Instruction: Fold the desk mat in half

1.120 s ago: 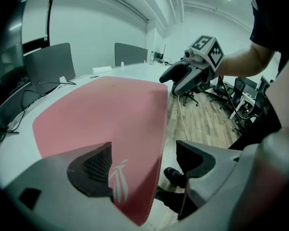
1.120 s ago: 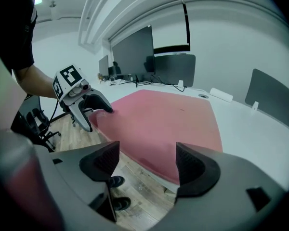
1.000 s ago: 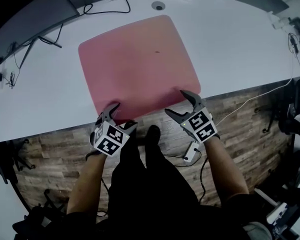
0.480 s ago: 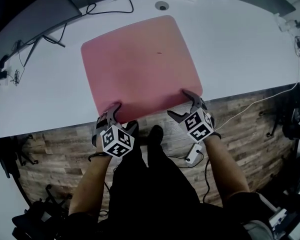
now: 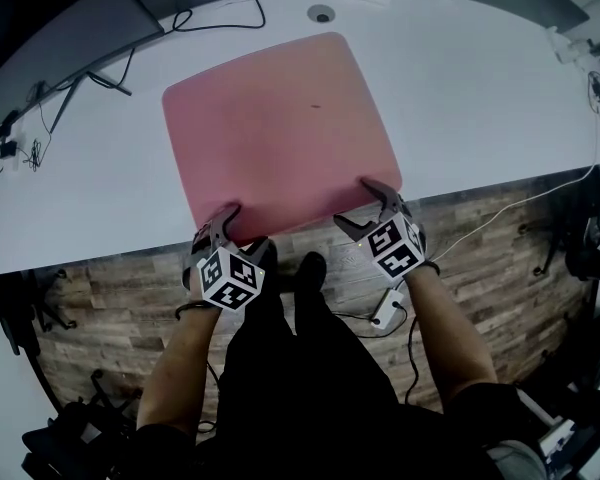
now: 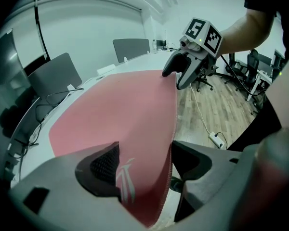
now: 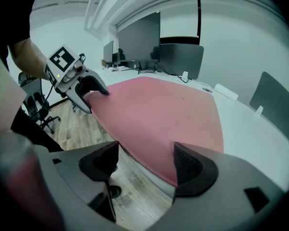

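The pink desk mat [image 5: 280, 128] lies flat on the white desk [image 5: 480, 98], its near edge reaching the desk's front edge. My left gripper [image 5: 245, 230] is at the mat's near left corner. In the left gripper view that corner [image 6: 144, 129] sits between the jaws of the left gripper [image 6: 144, 162], which have just been closing but still stand wide. My right gripper [image 5: 352, 204] is open at the near right corner. One of its jaws is above the mat edge [image 7: 149, 153] and the other below the desk edge. Each gripper view shows the other gripper: right [image 6: 172, 80], left [image 7: 95, 100].
A dark monitor [image 5: 60, 38] and cables [image 5: 210, 18] sit at the desk's far left, and a round grommet [image 5: 320, 12] lies beyond the mat. A white power strip [image 5: 385, 308] lies on the wood floor by the person's feet. Office chairs [image 5: 590, 248] stand to the right.
The left gripper has rolled and its jaws have narrowed a little round the mat corner. The right gripper has sunk slightly toward the desk edge. The mat has not moved.
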Motion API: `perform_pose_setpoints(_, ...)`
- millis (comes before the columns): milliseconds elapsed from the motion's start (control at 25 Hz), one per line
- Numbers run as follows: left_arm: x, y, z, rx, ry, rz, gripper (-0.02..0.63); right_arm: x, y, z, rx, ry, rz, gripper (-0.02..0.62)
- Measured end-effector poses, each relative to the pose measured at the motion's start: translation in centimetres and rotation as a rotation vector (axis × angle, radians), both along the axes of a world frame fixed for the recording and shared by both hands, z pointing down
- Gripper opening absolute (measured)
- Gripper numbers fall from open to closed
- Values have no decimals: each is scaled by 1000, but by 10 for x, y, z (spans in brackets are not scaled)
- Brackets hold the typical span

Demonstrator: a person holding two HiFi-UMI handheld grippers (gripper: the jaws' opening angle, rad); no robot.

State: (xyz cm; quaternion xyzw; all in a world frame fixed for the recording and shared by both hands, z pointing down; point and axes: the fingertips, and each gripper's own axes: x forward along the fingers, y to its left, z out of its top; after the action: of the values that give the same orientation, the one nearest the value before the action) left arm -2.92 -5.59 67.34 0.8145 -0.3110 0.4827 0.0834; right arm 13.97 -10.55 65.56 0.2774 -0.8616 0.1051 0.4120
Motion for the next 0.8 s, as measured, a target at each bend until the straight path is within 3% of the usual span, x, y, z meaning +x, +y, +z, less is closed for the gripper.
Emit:
perform_pose_setpoints(160, -3, -3, -3, -23, 42, -22, 309, -1, -2, -4, -49, -75, 36, 348)
perform_pose_setpoints(480, -3, -4, -10, -117, 104, -28, 296, 0, -6, -8, -76, -119, 72, 327)
perform_pose_setpoints(600, 0, 1, -11, -109, 62, 10, 296, 0, -7, -8, -70, -122, 87, 318)
perform_pose_setpoints(800, 4, 10, -2, -37, -83, 92, 314, -1, -8, -8, -66, -115, 106, 318)
